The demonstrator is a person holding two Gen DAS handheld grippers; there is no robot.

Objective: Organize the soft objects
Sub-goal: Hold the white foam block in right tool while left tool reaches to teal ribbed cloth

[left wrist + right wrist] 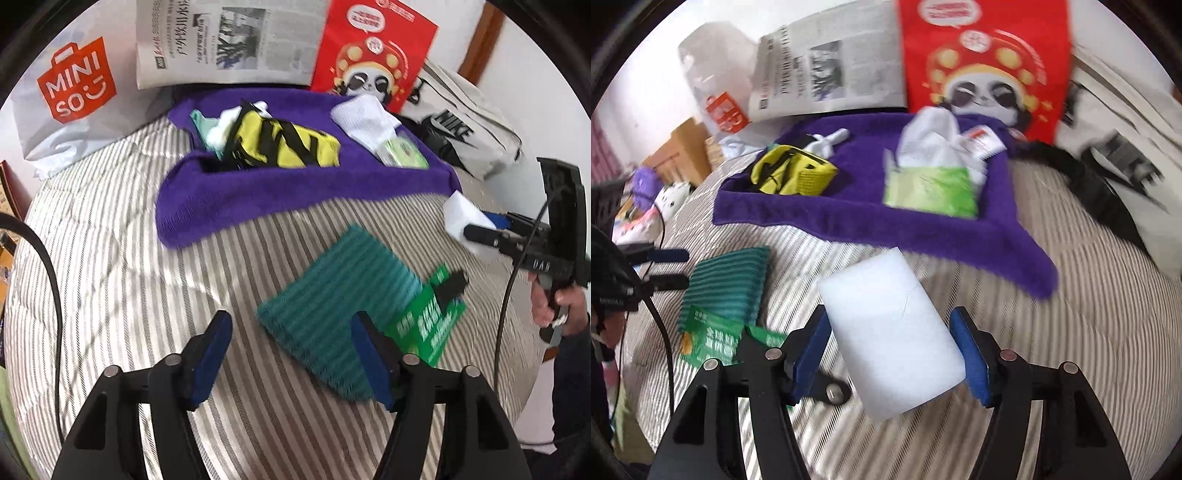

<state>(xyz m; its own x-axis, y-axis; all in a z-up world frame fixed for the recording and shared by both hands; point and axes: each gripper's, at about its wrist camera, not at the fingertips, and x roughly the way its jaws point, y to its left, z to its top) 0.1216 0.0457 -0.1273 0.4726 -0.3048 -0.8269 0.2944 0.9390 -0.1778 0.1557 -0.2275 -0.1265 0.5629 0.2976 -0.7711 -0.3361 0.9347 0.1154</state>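
Note:
My right gripper [894, 354] is shut on a white foam sponge [890, 332], held above the striped bed; the sponge also shows in the left wrist view [463, 221]. My left gripper [291, 350] is open and empty, just in front of a teal striped cloth [332, 306] with a green label [428, 321]. A purple towel [295, 192] lies further back and carries a yellow and black pouch [284, 146], a white sock [364, 118] and a green tissue pack [404, 153].
A Miniso bag [70, 96], a newspaper [225, 40], a red panda bag [373, 55] and a white Nike bag [465, 129] stand along the back. Cables [48, 266] hang at the left. The striped bedcover [129, 258] lies beneath.

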